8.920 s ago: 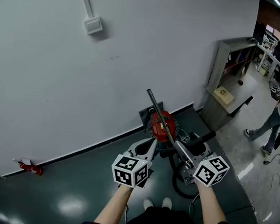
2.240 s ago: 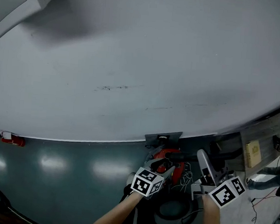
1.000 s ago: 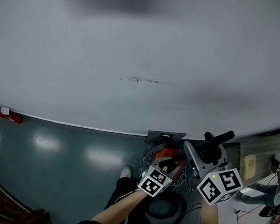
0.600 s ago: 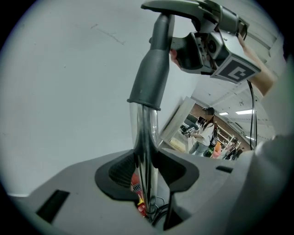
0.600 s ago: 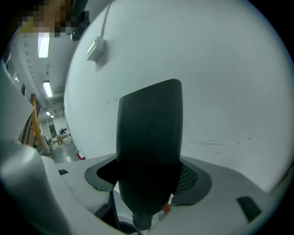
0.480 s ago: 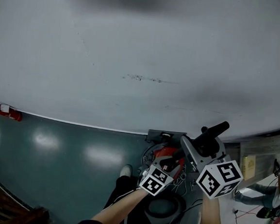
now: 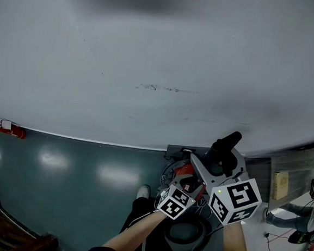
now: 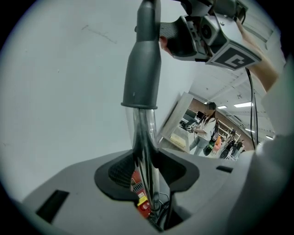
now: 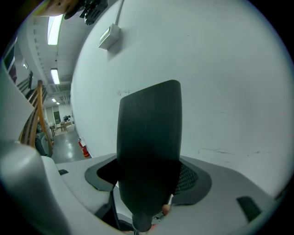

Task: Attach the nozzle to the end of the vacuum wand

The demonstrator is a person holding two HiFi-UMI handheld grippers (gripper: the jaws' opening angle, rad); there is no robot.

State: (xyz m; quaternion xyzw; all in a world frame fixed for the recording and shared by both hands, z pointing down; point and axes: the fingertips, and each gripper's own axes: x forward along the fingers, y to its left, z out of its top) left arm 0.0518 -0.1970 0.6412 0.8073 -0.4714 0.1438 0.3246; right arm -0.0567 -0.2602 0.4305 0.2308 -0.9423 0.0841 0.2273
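Since the frame half a second back, the right gripper [image 7: 217, 164] has slid left in the head view, closer to the left gripper [image 7: 188, 184]. The black nozzle [image 7: 224, 147] it carries has swung with it, so its tip now lies further left against the grey wall [image 7: 151, 67]. The two marker cubes sit just beside each other above the red vacuum cleaner [image 7: 184, 170], which stands on the dark floor [image 7: 75, 186]. A red fire extinguisher [image 7: 9, 129] stands far left at the foot of the wall.

In the left gripper view, the jaws are closed on the chrome wand [image 8: 144, 135], which runs upright between the pads. The flared collar of the nozzle [image 8: 143, 59] sits over the wand's top end; how deep it is seated cannot be told. The right gripper [image 8: 178, 39] has hold of the nozzle higher up. Red parts of the vacuum cleaner [image 8: 140, 204] show below the jaws. In the background a person [image 8: 204, 131] stands beside a grey shelf unit [image 8: 172, 121].

In the right gripper view, the jaws are clamped on the nozzle [image 9: 149, 137], which fills the gap between them and rises in front of the wall. A small box [image 9: 109, 36] is fixed to the wall at upper left, and the fire extinguisher [image 9: 83, 148] stands at lower left.
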